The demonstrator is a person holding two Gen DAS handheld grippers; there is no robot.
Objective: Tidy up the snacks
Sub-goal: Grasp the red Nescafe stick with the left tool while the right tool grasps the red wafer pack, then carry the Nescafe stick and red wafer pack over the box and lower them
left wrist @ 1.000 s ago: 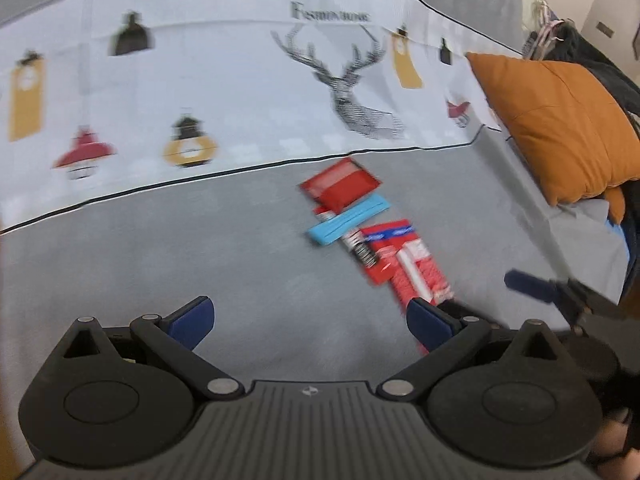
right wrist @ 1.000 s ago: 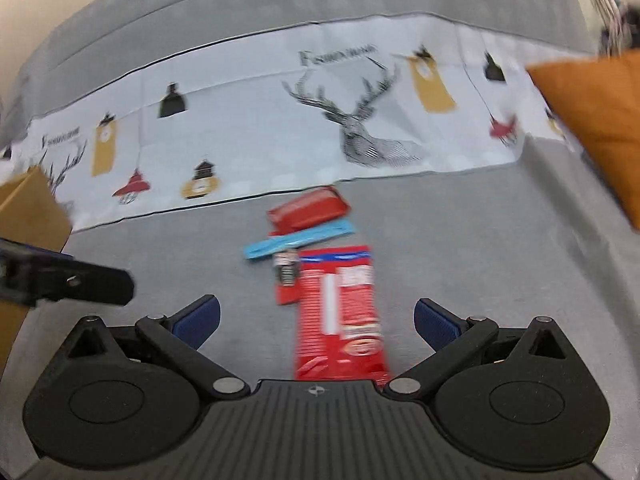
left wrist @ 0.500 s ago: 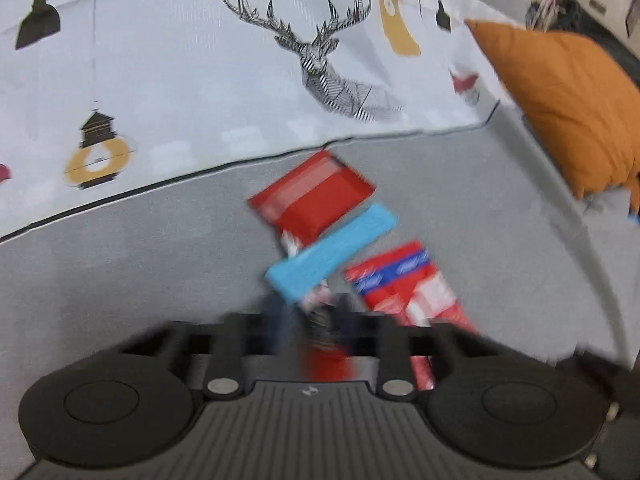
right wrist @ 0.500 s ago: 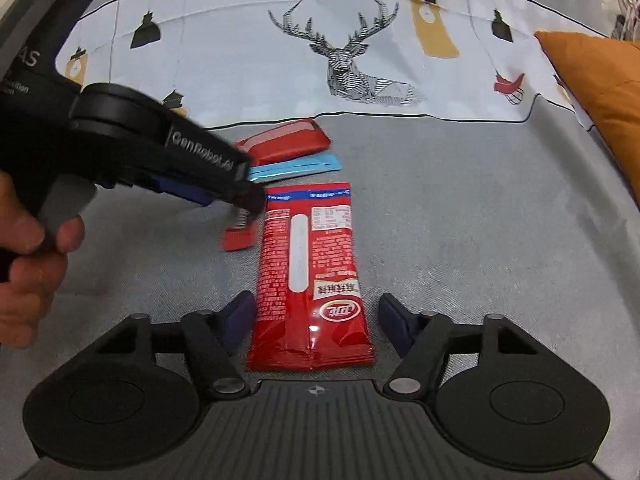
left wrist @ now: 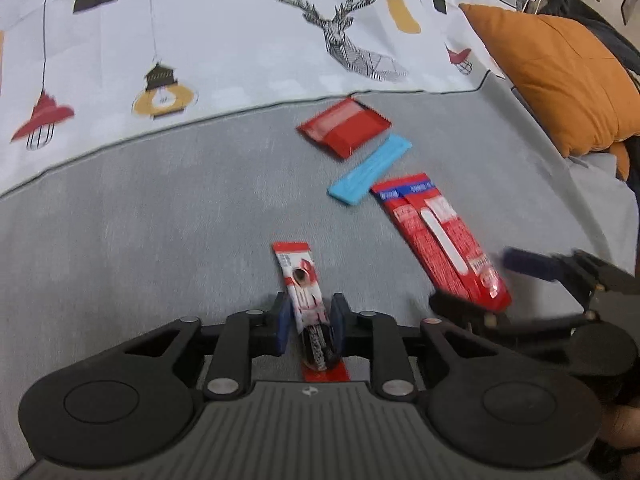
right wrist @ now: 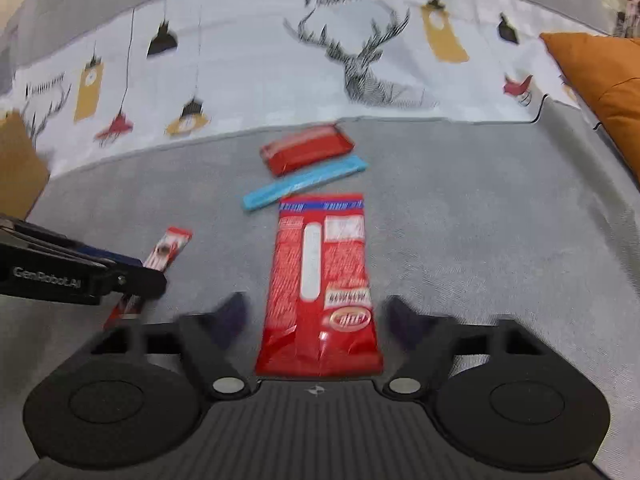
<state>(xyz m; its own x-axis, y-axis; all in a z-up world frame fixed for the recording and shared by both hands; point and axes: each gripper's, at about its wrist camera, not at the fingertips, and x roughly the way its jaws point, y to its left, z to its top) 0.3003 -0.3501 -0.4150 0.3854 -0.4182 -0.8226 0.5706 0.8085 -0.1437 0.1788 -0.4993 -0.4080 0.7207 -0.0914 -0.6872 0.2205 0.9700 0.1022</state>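
My left gripper [left wrist: 310,326] is shut on a small red and white snack stick [left wrist: 302,280], which also shows in the right wrist view [right wrist: 162,258]. My right gripper [right wrist: 318,320] straddles the near end of a large red snack bag [right wrist: 318,280], its blue pads on either side and apart from it; the bag also shows in the left wrist view [left wrist: 440,240]. Beyond lie a blue bar [left wrist: 370,170] and a red packet [left wrist: 344,126], both on the grey bed cover [left wrist: 160,220].
An orange cushion [left wrist: 560,68] lies at the right. A white printed sheet with a deer [right wrist: 320,64] covers the far side. A brown cardboard box [right wrist: 16,168] stands at the left edge of the right wrist view.
My left gripper closed on the small snack stick and drew it left, away from the pile. My right gripper moved up to the large red bag and narrowed around it.
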